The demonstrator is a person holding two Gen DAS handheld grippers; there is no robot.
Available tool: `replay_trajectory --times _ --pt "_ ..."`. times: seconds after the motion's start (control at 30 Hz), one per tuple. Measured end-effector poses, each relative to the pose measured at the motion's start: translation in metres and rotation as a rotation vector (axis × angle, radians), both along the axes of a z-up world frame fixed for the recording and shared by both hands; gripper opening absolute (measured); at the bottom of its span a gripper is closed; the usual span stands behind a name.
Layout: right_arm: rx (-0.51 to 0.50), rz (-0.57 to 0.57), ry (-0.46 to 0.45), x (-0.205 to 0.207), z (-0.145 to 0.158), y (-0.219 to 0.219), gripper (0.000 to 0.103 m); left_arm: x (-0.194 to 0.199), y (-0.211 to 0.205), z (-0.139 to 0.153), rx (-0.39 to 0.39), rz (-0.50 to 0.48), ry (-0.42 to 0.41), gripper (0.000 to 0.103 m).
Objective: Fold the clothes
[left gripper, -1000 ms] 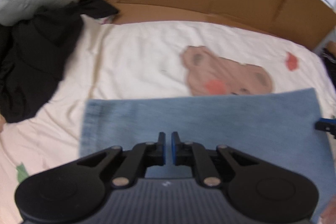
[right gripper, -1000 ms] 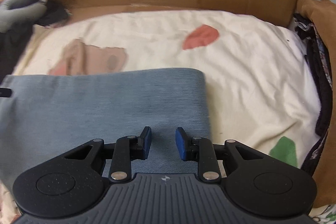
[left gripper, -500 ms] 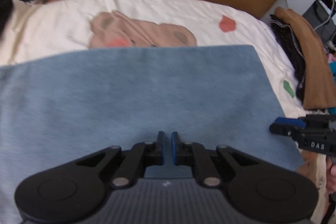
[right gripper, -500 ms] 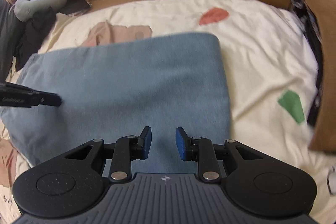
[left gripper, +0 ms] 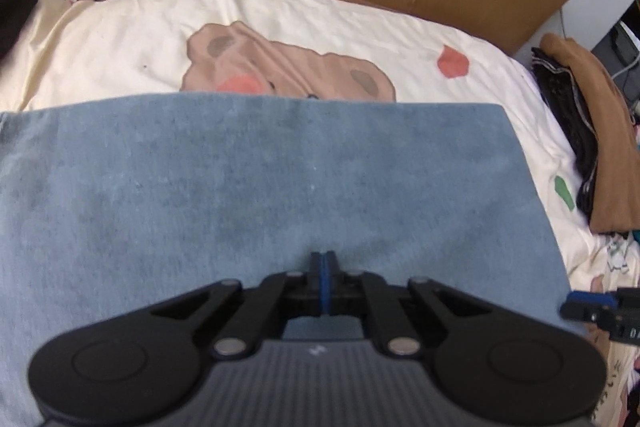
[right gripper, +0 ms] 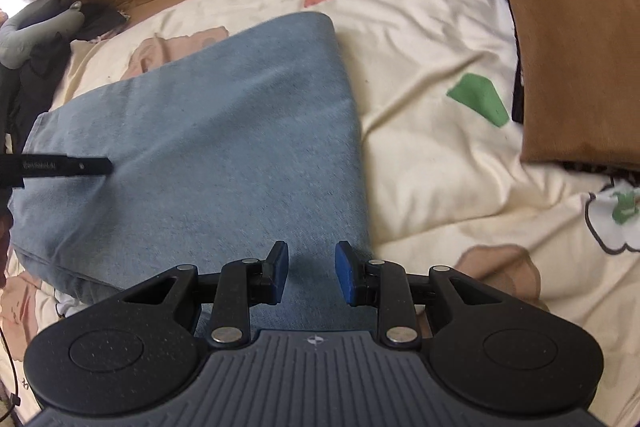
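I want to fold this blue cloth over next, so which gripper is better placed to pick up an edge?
Probably the right gripper: open, at the blue cloth's right edge. The left gripper is shut mid-cloth.

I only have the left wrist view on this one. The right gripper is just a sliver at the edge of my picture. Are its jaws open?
Observer: Yes. In the right wrist view the right gripper stands open over the near right part of the blue garment, with nothing pinched between its pads.
Operator: What lies to the right of the garment on that side?
Observer: Bare cream bedsheet with a green patch, and beyond it a folded brown garment.
Operator: Does my left gripper show from there?
Observer: Yes, the left gripper reaches in from the left edge, its tip over the blue garment's left part.
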State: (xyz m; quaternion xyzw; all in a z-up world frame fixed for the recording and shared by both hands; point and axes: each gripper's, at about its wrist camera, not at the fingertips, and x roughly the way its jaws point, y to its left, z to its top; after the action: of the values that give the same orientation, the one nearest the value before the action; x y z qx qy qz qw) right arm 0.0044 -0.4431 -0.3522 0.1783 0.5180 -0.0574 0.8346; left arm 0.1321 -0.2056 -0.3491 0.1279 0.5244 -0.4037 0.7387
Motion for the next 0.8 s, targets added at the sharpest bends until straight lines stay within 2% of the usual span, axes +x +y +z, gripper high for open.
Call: replay_trajectory --times 0.23,0.43,0.53,0.7,0.8 --pt "0.001 -0.047 0.000 -0.009 0.002 -0.019 0.034 0.013 -0.015 -0.007 0.017 0.020 -0.002 0.003" --pt "0.066 -0.122 0.002 -0.026 -0.006 -0.043 0.034 0.015 -0.017 -0.006 0.019 0.003 0.007 0.003" --pt "0.125 -0.163 -0.014 -0.034 -0.008 -0.051 0.034 0.005 -0.006 -0.002 0.012 -0.006 0.009 0.003" --pt "0.303 -0.226 -0.029 -0.042 -0.022 -0.061 0.041 -0.016 0.014 -0.003 0.025 -0.020 0.016 0.003" --pt "0.400 -0.262 -0.026 -0.046 -0.033 -0.064 0.042 -0.024 0.027 -0.005 0.036 -0.010 0.044 0.003"
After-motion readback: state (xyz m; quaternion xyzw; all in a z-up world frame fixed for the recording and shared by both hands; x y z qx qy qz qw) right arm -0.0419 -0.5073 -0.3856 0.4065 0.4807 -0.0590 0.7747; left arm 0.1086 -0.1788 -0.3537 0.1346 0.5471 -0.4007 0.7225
